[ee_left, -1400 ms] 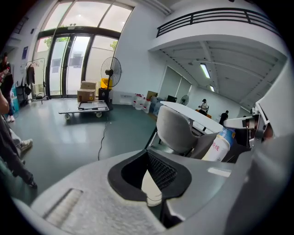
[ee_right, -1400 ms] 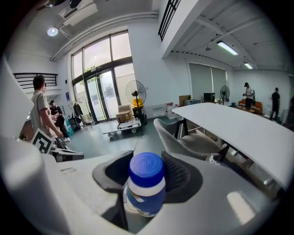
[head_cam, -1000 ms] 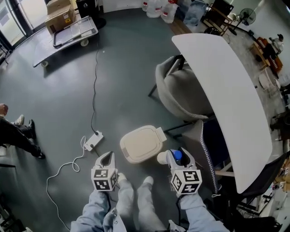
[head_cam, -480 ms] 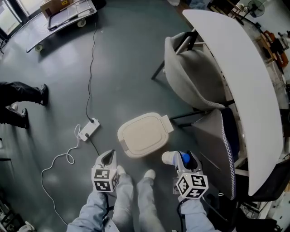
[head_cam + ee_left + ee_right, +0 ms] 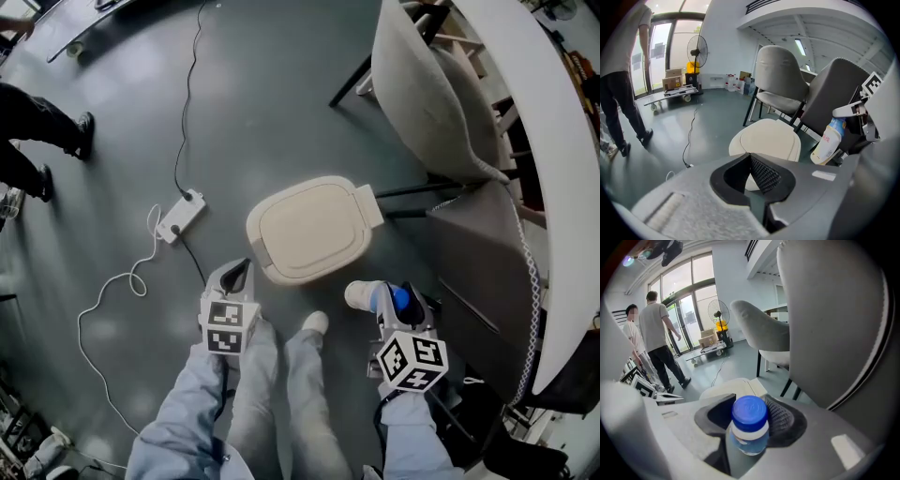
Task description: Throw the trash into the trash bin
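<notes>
A cream trash bin (image 5: pixel 309 230) with its flat lid shut stands on the grey floor, just ahead of both grippers. My right gripper (image 5: pixel 389 298) is shut on a pale plastic bottle (image 5: pixel 364 295) with a blue cap (image 5: pixel 749 411), held low at the bin's right front. The left gripper view shows that bottle (image 5: pixel 827 140) beside the bin (image 5: pixel 766 140). My left gripper (image 5: pixel 234 275) hangs at the bin's left front, pads together and nothing between them. Both grippers point down and forward.
Two grey chairs (image 5: pixel 441 103) and a white table (image 5: pixel 553 122) stand right of the bin. A white power strip (image 5: pixel 180 216) with its cable lies on the floor at left. A person (image 5: pixel 37 127) walks at far left. My legs and shoes (image 5: pixel 314 323) are between the grippers.
Both grippers have sunk toward the floor, the right one with the bottle, and the bin now looms larger and nearer. The person at left has walked further up the picture.
</notes>
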Tool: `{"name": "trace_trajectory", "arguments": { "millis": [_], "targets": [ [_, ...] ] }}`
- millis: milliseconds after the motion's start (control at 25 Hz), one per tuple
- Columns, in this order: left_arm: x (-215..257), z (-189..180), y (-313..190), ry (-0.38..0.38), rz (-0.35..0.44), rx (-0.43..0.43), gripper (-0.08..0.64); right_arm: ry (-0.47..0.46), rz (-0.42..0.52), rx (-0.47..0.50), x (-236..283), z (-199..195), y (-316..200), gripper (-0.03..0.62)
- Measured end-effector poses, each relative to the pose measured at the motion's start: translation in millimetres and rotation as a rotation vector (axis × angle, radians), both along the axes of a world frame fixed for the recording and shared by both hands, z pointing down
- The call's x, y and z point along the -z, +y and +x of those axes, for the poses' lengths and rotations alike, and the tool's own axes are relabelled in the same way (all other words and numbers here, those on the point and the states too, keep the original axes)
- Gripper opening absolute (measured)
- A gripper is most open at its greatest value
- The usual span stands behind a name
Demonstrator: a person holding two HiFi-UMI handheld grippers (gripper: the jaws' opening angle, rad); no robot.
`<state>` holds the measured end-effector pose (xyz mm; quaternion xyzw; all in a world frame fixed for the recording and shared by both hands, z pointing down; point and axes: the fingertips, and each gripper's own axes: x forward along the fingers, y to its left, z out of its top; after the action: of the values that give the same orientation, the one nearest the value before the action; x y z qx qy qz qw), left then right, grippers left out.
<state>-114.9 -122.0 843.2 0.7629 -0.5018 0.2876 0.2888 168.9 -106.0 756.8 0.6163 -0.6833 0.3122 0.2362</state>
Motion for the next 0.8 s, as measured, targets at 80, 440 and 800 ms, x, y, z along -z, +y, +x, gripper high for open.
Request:
{"name": "trace_trajectory", "arguments": {
  "millis": [80,440,800],
  "targets": [
    [-9.2,4.7,1.0,-0.006,-0.012,-0.025,0.009,0.0,-0.006,0.001,-3.3,0.2,1.3,0.195],
    [-41.8,12.9,-0.3,-0.036,-0.048,-0.084,0.009,-0.001,-0.027,0.009,-10.1,5.0,9.3,0.196],
    [-58.6,11.9,-6.1,-0.063,-0.06,-0.099,0.009,-0.008,-0.056,0.009,-22.4,5.4,22.9,0.196]
  ]
}}
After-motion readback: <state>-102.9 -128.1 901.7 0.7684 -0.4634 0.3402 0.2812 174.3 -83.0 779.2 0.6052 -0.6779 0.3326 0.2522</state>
